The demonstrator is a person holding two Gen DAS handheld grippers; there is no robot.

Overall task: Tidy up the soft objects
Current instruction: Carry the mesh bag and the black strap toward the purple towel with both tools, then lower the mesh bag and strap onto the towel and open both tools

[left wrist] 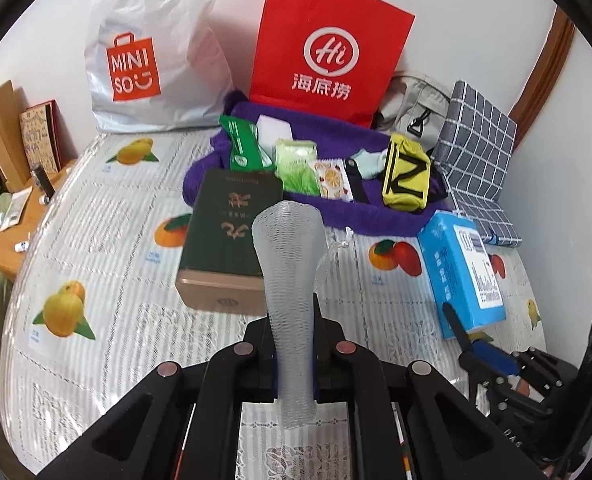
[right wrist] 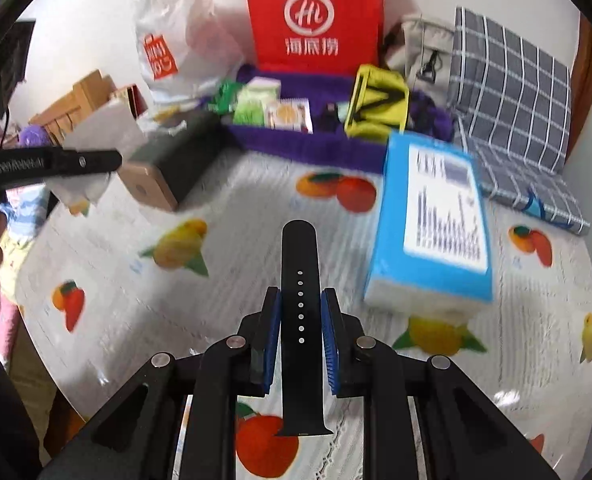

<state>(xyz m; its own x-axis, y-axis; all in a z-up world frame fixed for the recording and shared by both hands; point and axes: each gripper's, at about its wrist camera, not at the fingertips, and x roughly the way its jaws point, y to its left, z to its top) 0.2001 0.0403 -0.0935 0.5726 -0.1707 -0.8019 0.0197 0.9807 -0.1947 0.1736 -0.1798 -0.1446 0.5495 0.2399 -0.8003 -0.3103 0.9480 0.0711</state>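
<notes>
My left gripper (left wrist: 294, 344) is shut on a white foam mesh sleeve (left wrist: 290, 280) that stands up between its fingers, above the table. My right gripper (right wrist: 301, 312) is shut on a black watch strap (right wrist: 301, 320) with a row of holes, held over the table. A purple towel (left wrist: 336, 208) lies at the back with soft items on it: a green packet (left wrist: 244, 146), a light green tissue pack (left wrist: 296, 166), a fruit-print sachet (left wrist: 333, 180), a pale sock (left wrist: 368, 162) and a yellow pouch (left wrist: 406, 176). The towel (right wrist: 316, 146) also shows in the right wrist view.
A dark green box (left wrist: 228, 236) stands left of the towel. A blue tissue pack (left wrist: 462, 268) lies at the right. A red paper bag (left wrist: 328, 48), a white Miniso bag (left wrist: 152, 48) and a checked grey cushion (left wrist: 476, 148) stand at the back. The fruit-print tablecloth (left wrist: 96, 240) covers the table.
</notes>
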